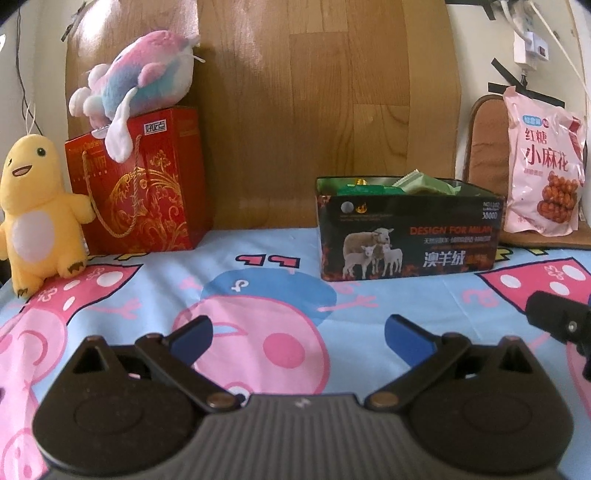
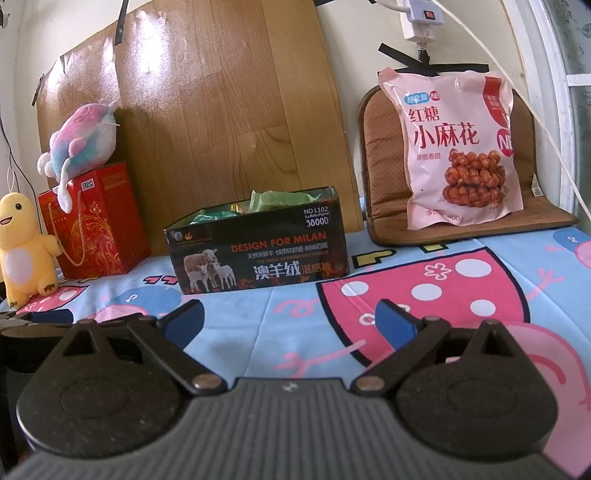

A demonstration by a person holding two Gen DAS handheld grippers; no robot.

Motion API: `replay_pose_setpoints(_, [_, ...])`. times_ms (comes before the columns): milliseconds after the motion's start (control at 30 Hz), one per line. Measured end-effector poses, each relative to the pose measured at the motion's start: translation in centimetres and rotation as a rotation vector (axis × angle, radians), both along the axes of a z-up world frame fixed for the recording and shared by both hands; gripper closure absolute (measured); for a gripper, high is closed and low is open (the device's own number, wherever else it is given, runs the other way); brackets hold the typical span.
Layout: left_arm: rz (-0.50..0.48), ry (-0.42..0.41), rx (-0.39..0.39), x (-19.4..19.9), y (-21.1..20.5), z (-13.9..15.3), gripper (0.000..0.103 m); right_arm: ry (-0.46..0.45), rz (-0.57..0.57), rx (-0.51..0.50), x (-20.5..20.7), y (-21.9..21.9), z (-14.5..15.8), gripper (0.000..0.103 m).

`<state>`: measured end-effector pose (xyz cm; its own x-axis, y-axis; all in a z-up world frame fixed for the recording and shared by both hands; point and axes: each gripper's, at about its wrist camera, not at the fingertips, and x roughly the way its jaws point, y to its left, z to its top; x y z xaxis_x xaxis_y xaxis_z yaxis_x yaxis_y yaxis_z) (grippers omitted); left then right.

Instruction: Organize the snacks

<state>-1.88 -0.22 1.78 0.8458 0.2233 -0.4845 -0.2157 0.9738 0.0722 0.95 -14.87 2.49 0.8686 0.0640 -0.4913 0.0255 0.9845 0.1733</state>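
Nearest the cameras, the left gripper [image 1: 297, 334] and the right gripper [image 2: 290, 321] hover low over a bedsheet [image 1: 369, 314] printed with pink cartoon pigs on light blue. Both are released: their blue-tipped fingers spread wide with nothing between them. In the left wrist view, a black part of the right gripper pokes in at the right edge.

Beyond them, in the middle of the sheet, sits an open dark box [image 2: 258, 251] printed with sheep and the words "DESIGN FOR MILAN". Green snack packets [image 2: 284, 199] show above its rim. Bare sheet lies between the grippers and the box, so nothing blocks the way.

Farther back on the right, a large pink snack bag [image 2: 458, 147], picturing fried dough twists, stands upright on a brown seat cushion [image 2: 384, 166] that leans against the wall. It is well apart from the box.

On the far left, a red gift bag [image 1: 144, 184] with gold patterns and rope handles stands against a wooden board [image 1: 314, 110]. A pink and blue plush toy [image 1: 144, 74] lies on top of it. A yellow plush figure [image 1: 37, 214] stands just beside the gift bag, one arm touching it.

On the wall above the cushion hang a white power strip [image 2: 421, 14], its cables, and strips of black tape.
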Motion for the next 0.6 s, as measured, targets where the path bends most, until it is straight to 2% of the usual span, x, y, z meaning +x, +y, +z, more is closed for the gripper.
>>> replay_pose_setpoints(300, [0.009,0.028,-0.030,0.34,0.61,-0.01,0.000,0.002,0.001,0.012,0.07,-0.15,-0.04,0.003])
replay_pose_setpoints(600, [0.014,0.031,-0.020,0.36,0.58,-0.03,0.000,0.003,0.001,0.016,0.05,-0.22,-0.07,0.003])
